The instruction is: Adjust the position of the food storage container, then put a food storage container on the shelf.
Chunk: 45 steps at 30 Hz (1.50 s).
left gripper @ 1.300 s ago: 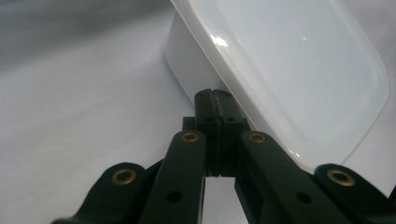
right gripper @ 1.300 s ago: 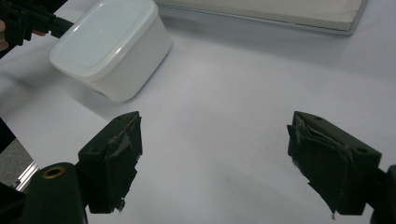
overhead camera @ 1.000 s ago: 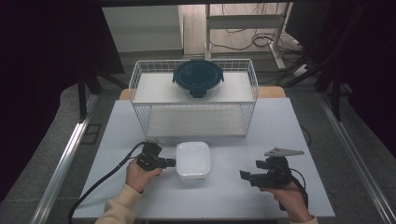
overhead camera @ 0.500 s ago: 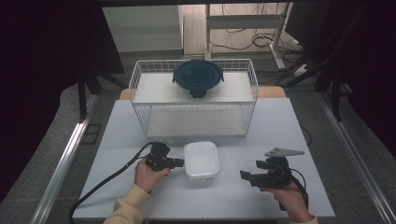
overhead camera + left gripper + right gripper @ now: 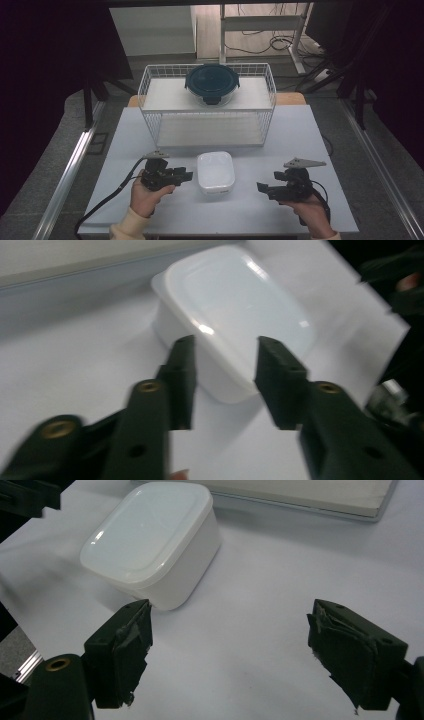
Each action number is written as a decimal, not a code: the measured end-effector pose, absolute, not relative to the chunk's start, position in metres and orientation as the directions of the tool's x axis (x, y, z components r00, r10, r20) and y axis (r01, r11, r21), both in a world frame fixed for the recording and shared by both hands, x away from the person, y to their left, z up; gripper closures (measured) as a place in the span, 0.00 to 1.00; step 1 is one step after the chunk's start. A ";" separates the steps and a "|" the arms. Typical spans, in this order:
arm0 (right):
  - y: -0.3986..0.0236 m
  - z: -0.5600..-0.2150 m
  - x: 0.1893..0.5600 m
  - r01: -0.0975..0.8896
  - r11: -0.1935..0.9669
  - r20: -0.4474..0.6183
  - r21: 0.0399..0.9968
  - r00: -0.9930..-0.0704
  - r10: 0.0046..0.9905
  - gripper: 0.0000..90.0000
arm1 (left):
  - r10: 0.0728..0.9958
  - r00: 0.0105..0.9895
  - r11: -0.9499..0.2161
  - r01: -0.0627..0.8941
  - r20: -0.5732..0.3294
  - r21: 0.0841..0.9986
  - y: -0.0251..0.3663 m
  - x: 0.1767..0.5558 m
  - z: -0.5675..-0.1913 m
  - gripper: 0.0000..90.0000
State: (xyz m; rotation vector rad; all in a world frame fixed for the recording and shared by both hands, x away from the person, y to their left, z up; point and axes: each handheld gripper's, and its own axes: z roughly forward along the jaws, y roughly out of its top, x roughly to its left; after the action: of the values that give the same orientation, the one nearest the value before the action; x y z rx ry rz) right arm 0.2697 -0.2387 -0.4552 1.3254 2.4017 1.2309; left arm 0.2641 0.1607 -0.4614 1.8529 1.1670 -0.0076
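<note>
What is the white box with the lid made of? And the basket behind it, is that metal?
The white rounded box with a lid looks like smooth, slightly glossy plastic: light gleams softly on its lid, and its edges look moulded. The white wire basket behind it seems to be metal wire with a white coating, judging by its thin straight grid of bars, though the coating hides the metal itself.

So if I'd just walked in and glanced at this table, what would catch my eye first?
Probably the white lidded container sitting alone at the middle of the pale table, with a hand-held gripper on either side: the left gripper, whose jaws have just been opening and hold nothing, and the open right gripper. Behind it stands a white wire basket with a round dark-lidded bowl resting on top.
</note>
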 end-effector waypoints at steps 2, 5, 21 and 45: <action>-0.238 -0.454 0.269 0.642 0.284 0.250 0.712 -0.610 0.752 0.20 | 0.719 0.544 -0.115 0.707 -0.433 0.698 0.164 0.258 -0.456 0.47; -0.238 -0.454 0.269 0.638 0.284 0.247 0.716 -0.611 0.752 0.20 | 0.732 0.531 -0.101 0.703 -0.426 0.704 0.167 0.255 -0.454 0.40; -0.216 -0.446 0.272 0.614 0.285 0.258 0.736 -0.644 0.720 0.21 | 0.716 0.500 -0.046 0.730 -0.487 0.682 0.167 0.258 -0.454 0.33; -0.171 -0.464 0.328 0.703 0.253 0.384 0.665 -0.612 0.692 0.33 | 0.652 0.411 0.029 0.826 -0.637 0.563 0.152 0.296 -0.484 0.34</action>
State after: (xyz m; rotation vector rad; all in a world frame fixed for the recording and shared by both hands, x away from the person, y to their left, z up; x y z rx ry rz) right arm 0.3279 -0.1707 -0.4636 1.3901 2.4969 1.3367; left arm 0.2956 0.1517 -0.4841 1.6872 1.3059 -0.2229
